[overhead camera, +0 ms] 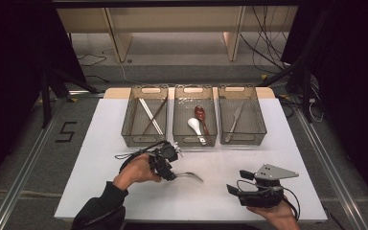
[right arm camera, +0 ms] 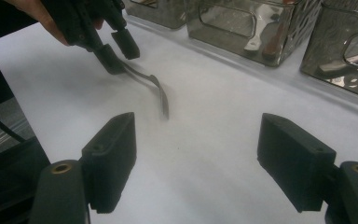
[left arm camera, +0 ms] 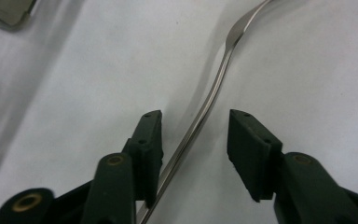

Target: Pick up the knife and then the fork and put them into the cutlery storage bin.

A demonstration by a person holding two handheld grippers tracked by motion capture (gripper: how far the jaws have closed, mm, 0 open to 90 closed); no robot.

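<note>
On the near table [overhead camera: 124, 139], we straddle the fork [left arm camera: 214, 88] handle with left gripper [left arm camera: 193, 140] fingers parted, ready to lift; right gripper [right arm camera: 198, 154] fingers wide, empty.

Black claws [overhead camera: 170, 165], brass screws, dark sleeve [overhead camera: 98, 211]

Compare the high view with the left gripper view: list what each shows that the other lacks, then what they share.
High view alone: three mesh baskets holding chopsticks, spoons and a knife, plus the right tool. Left gripper view alone: the fork handle lying between that tool's jaws, close beside one pad, well apart from the other. Shared: the fork, the white table, the left tool.
</note>
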